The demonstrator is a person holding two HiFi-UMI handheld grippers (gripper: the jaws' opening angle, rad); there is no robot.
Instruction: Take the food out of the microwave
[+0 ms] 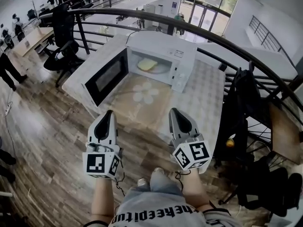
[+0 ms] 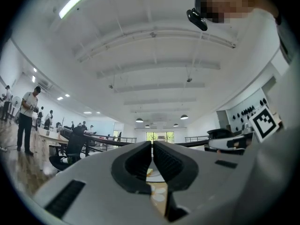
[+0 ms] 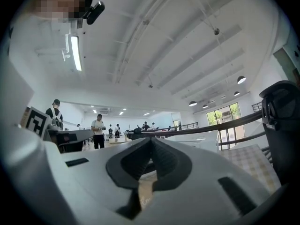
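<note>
A white microwave (image 1: 177, 56) stands on a table with a patterned cloth (image 1: 203, 93), its door (image 1: 106, 77) swung wide to the left. Inside, a pale yellow piece of food (image 1: 147, 64) lies on a plate (image 1: 162, 70). Both grippers are held level over the wooden floor, well short of the table's near edge and apart from the microwave. My left gripper (image 1: 110, 111) is shut with nothing in it. My right gripper (image 1: 174, 110) is shut and empty too. In the left gripper view the food (image 2: 149, 171) shows low through the slit behind the closed jaws (image 2: 152, 144). The right gripper's tips (image 3: 151, 139) meet.
A curved black railing (image 1: 222, 39) runs behind and to the right of the table. A rack hung with dark clothing (image 1: 241, 108) stands at the right. A black office chair (image 1: 64, 46) is at the left, with people at desks (image 1: 33, 37) beyond.
</note>
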